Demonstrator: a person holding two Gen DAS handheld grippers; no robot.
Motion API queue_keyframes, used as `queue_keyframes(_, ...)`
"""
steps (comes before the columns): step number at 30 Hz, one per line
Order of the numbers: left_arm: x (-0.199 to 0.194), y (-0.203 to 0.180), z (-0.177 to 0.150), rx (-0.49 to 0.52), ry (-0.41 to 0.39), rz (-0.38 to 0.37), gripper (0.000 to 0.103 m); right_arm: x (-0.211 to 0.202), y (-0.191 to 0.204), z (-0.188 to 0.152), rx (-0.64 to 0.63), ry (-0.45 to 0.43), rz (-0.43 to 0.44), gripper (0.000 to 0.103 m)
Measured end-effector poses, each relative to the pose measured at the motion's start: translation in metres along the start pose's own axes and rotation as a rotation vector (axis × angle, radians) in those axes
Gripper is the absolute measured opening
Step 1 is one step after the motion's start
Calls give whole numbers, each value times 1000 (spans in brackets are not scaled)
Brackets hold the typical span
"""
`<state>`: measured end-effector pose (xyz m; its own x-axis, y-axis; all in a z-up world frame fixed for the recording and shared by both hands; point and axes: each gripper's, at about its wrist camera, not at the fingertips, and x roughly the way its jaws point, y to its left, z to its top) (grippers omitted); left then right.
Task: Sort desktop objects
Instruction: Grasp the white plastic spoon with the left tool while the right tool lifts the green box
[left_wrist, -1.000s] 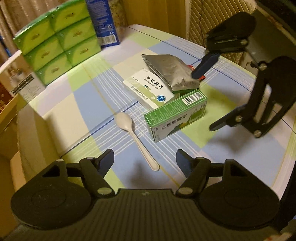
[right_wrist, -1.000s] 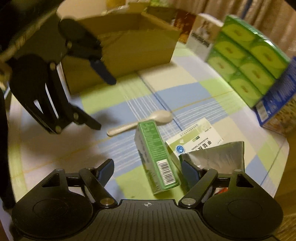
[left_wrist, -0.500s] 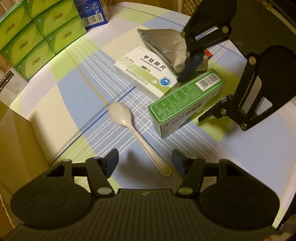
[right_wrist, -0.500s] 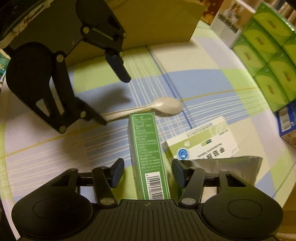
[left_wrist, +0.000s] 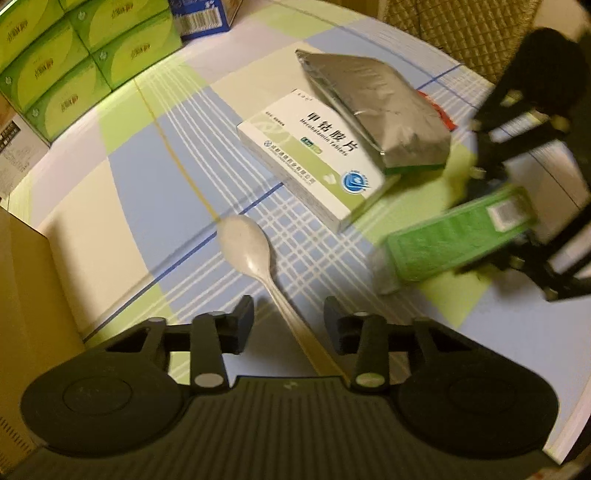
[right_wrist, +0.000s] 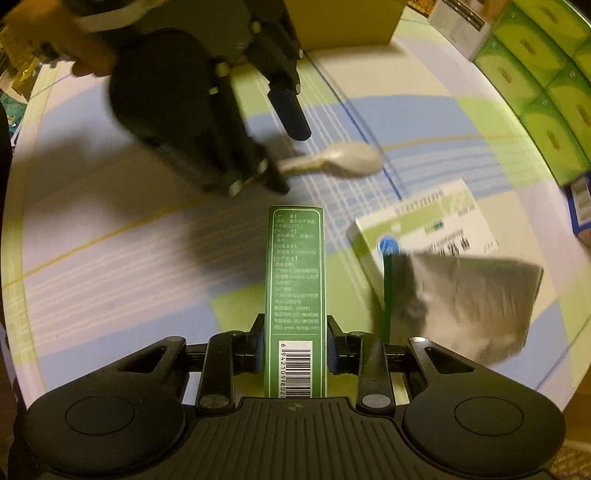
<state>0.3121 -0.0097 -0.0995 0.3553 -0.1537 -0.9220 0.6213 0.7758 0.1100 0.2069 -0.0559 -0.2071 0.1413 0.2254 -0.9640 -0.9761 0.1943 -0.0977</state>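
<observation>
Green box now sits clamped in our right jaws and lifted, while our left jaws, parted, straddle the spoon at 12 o'clock.

**Desktop objects on the checked cloth**

Green carton, barcode nearest, stands narrow at frame centre. White spoon lies lower centre, bowl up-frame. White medicine box sits flat mid-frame, with a silver foil pouch overlapping its upper-right corner.
</observation>
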Motion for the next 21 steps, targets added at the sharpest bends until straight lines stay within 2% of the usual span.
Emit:
queue_keyframes(5, 10, 4, 7, -45, 1, 12, 26, -6, 2, -18, 48, 2, 1, 27)
queue_keyframes(6, 11, 6, 9, -65, 0, 6, 21, -7, 2, -21, 61, 0, 3, 27)
queue_keyframes(7, 11, 7, 9, -75, 1, 4, 12, -8, 3, -23, 74, -1, 5, 27)
queue_keyframes(13, -1, -9, -9, -74, 3, -23, 4, -15, 15, -32, 159, 13, 20, 27)
queue_keyframes(17, -19, -30, -39, -99, -6, -73, 4, -22, 23, -41, 330, 7, -12, 27)
queue_keyframes(21, -36, -50, -76, -162, -33, -134, 3, -32, 38, -56, 551, -50, 16, 27)
